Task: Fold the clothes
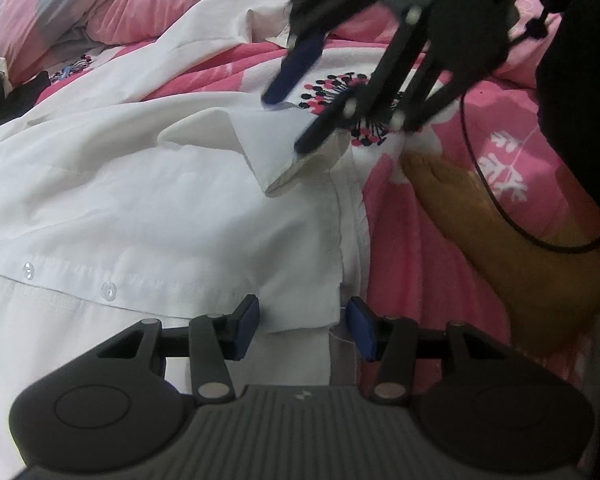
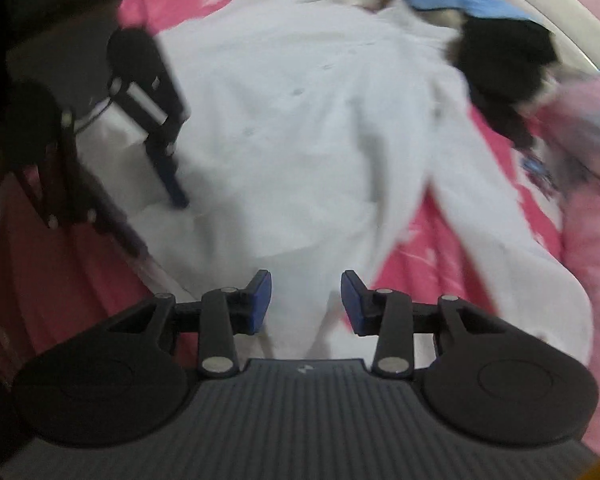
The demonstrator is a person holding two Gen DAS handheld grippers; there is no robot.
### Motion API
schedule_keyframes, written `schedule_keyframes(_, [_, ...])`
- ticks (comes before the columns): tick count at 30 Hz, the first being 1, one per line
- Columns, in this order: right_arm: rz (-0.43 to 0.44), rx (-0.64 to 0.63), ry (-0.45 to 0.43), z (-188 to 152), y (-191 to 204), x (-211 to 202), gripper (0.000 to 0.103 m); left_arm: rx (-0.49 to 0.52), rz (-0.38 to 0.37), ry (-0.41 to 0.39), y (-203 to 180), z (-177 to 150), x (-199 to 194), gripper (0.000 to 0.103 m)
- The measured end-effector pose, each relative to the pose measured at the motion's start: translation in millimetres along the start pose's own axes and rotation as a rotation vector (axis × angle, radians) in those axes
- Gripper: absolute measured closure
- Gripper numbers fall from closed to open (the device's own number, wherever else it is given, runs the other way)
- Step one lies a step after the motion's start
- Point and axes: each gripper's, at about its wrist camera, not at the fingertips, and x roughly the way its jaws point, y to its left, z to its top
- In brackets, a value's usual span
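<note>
The left gripper (image 1: 303,322) stands half open over the white shirt's (image 1: 140,208) hem, pads not pressing. The right gripper (image 2: 306,302), narrower, holds nothing, hovering above the shirt spread on the pink bed (image 1: 440,240). A black garment (image 2: 504,64) lies at two o'clock.

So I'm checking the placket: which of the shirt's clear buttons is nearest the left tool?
The button closest to the left tool, just beyond its left pad; the others run further left along the white shirt.
</note>
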Motion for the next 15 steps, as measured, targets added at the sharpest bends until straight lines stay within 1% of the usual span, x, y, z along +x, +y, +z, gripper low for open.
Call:
schedule_keyframes(1, [-0.004, -0.015, 0.020, 0, 5, 9, 0.077, 0.000, -0.001, 0.000, 0, 0, 0, 0.053])
schedule_keyframes(2, [-0.033, -0.007, 0.041, -3, 2, 14, 0.098, 0.000, -0.001, 0.000, 0, -1, 0, 0.053])
schedule_keyframes(3, [-0.061, 0.006, 0.062, -5, -1, 18, 0.102, 0.000, -0.002, 0.001, 0, -1, 0, 0.053])
schedule_keyframes(4, [-0.069, 0.102, 0.055, -11, -12, 15, 0.101, 0.000, -0.002, 0.001, 0, -1, -1, 0.053])
schedule_keyframes(7, [-0.081, 0.400, 0.033, -32, -48, 5, 0.101, -0.002, -0.009, -0.002, 2, -4, -2, 0.053])
schedule_keyframes(9, [-0.039, 0.646, 0.011, -55, -75, 3, 0.101, -0.004, -0.015, 0.000, 4, -6, -3, 0.053])
schedule_keyframes(10, [-0.023, 0.730, 0.006, -65, -83, 4, 0.099, -0.006, -0.018, 0.001, 5, -6, -3, 0.053])
schedule_keyframes(12, [-0.012, 0.827, 0.011, -80, -88, 7, 0.098, -0.010, -0.020, 0.004, 6, -6, -4, 0.053])
schedule_keyframes(14, [-0.051, 0.766, 0.003, -76, -78, 0, 0.093, -0.013, -0.017, 0.006, 7, -6, -5, 0.054])
schedule_keyframes(15, [-0.071, 0.733, -0.001, -74, -73, -4, 0.093, -0.014, -0.014, 0.006, 7, -6, -5, 0.056])
